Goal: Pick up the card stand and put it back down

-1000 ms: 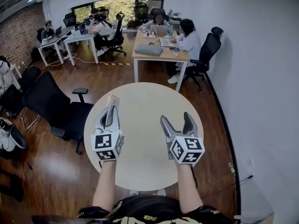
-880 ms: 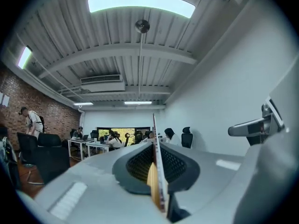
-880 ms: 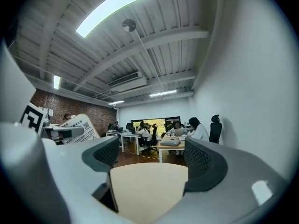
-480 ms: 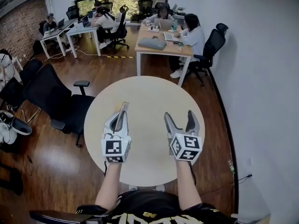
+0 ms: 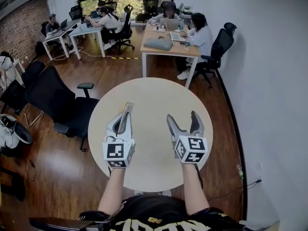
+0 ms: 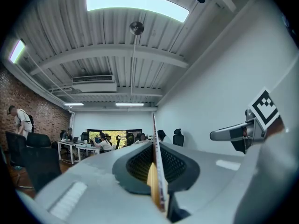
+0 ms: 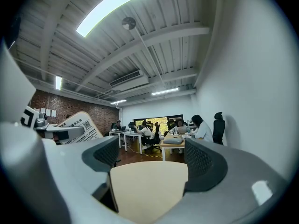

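My left claw (image 5: 119, 121) is pinched tight on the card stand (image 5: 128, 109), a thin clear plate that sits edge-on between the pads, over the round table (image 5: 149, 93) and left of its middle. My right claw (image 5: 181, 116) is spread and empty over the table's right half. Risk: the plate looks thin and slick. It could slip, or tip over if I let go before its base sits flat on the table.

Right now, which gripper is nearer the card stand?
Left. The left gripper is shut on the card stand; the right gripper hangs open to its side, apart from it, holding nothing.
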